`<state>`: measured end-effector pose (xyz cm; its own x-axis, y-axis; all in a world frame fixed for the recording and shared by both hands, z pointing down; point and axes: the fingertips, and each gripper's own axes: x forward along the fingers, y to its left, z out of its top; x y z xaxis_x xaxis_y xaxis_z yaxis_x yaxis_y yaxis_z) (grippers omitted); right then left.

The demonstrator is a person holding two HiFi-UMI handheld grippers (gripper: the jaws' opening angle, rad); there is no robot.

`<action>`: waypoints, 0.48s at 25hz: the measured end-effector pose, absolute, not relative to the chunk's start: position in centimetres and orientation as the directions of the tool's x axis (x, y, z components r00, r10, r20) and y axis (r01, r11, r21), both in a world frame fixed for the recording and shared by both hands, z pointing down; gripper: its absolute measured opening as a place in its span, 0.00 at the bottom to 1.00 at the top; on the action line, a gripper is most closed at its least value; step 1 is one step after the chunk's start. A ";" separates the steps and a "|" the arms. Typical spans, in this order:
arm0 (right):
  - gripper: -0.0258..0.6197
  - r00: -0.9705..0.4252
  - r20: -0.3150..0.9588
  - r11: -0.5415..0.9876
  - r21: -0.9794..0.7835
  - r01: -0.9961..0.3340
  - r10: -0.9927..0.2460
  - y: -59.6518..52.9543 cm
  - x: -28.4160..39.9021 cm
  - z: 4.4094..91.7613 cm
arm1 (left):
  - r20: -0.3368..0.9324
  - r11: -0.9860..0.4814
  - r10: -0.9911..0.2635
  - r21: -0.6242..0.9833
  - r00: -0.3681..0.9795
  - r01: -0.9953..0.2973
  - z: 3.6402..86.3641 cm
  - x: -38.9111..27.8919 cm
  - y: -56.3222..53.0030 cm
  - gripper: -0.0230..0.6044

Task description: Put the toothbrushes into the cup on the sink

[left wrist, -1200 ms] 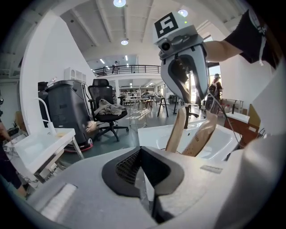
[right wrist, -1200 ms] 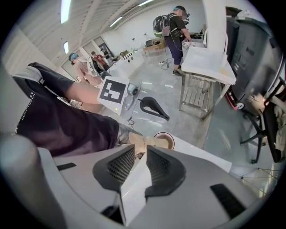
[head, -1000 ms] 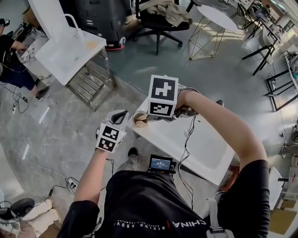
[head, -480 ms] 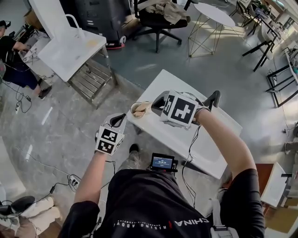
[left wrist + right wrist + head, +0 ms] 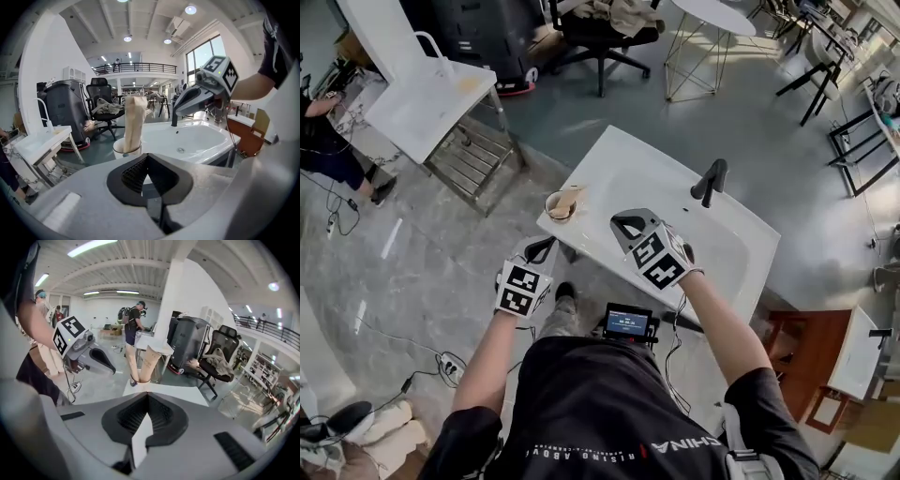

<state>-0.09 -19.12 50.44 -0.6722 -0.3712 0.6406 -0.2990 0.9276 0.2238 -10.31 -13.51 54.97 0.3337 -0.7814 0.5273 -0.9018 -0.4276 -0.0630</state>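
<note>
A white cup (image 5: 559,205) stands on the near left corner of the white sink (image 5: 741,246), with toothbrushes in beige wrappers (image 5: 572,197) upright in it. My right gripper (image 5: 626,226) hovers over the sink's front edge, right of the cup, shut and empty. My left gripper (image 5: 541,249) hangs just off the sink's front, below the cup, also shut with nothing in it. In the left gripper view the cup (image 5: 127,147) and a wrapper (image 5: 134,123) rise beyond the closed jaws. The right gripper view shows two wrappers (image 5: 149,363) in the cup.
A black faucet (image 5: 710,181) stands at the sink's far side. A white chair (image 5: 427,94) and metal rack (image 5: 473,155) are at upper left, a black office chair (image 5: 600,33) and a round wire table (image 5: 698,28) behind. A person (image 5: 319,131) stands far left.
My right gripper has drawn back from over the cup, swung down toward the sink's front edge and shut. The left gripper has shifted a little nearer the sink.
</note>
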 end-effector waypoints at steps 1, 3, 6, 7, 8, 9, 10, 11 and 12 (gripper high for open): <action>0.05 -0.678 0.626 0.920 0.203 -0.336 -0.385 -19.0 0.4 50.8 | 0.529 -0.435 -0.777 -0.058 0.341 -0.899 55.2 -9.7 -13.4 0.04; 0.05 -0.689 0.598 0.903 0.159 -0.398 -0.409 -18.9 1.4 51.2 | 0.530 -0.446 -0.770 -0.051 0.354 -0.894 55.6 -8.7 -13.1 0.04; 0.05 -0.695 0.570 0.884 0.133 -0.448 -0.438 -18.7 2.4 51.5 | 0.530 -0.448 -0.767 -0.039 0.362 -0.893 55.9 -7.7 -12.8 0.04; 0.05 -0.697 0.564 0.881 0.128 -0.455 -0.442 -18.5 2.6 51.7 | 0.528 -0.446 -0.768 -0.034 0.363 -0.894 56.0 -7.5 -12.7 0.04; 0.05 -0.700 0.560 0.879 0.123 -0.460 -0.444 -18.3 2.9 51.8 | 0.526 -0.444 -0.769 -0.029 0.364 -0.896 56.1 -7.2 -12.6 0.04; 0.05 -0.702 0.554 0.878 0.119 -0.465 -0.447 -18.2 3.1 52.0 | 0.524 -0.442 -0.770 -0.026 0.364 -0.897 56.1 -7.0 -12.5 0.04; 0.05 -0.704 0.550 0.876 0.115 -0.468 -0.449 -18.0 3.3 52.2 | 0.523 -0.440 -0.771 -0.025 0.363 -0.898 56.2 -6.8 -12.4 0.04; 0.05 -0.706 0.548 0.875 0.111 -0.471 -0.449 -17.9 3.4 52.4 | 0.522 -0.439 -0.772 -0.027 0.361 -0.898 56.3 -6.7 -12.4 0.04; 0.05 -0.707 0.546 0.875 0.108 -0.472 -0.449 -17.7 3.6 52.5 | 0.521 -0.437 -0.775 -0.031 0.358 -0.899 56.4 -6.5 -12.4 0.04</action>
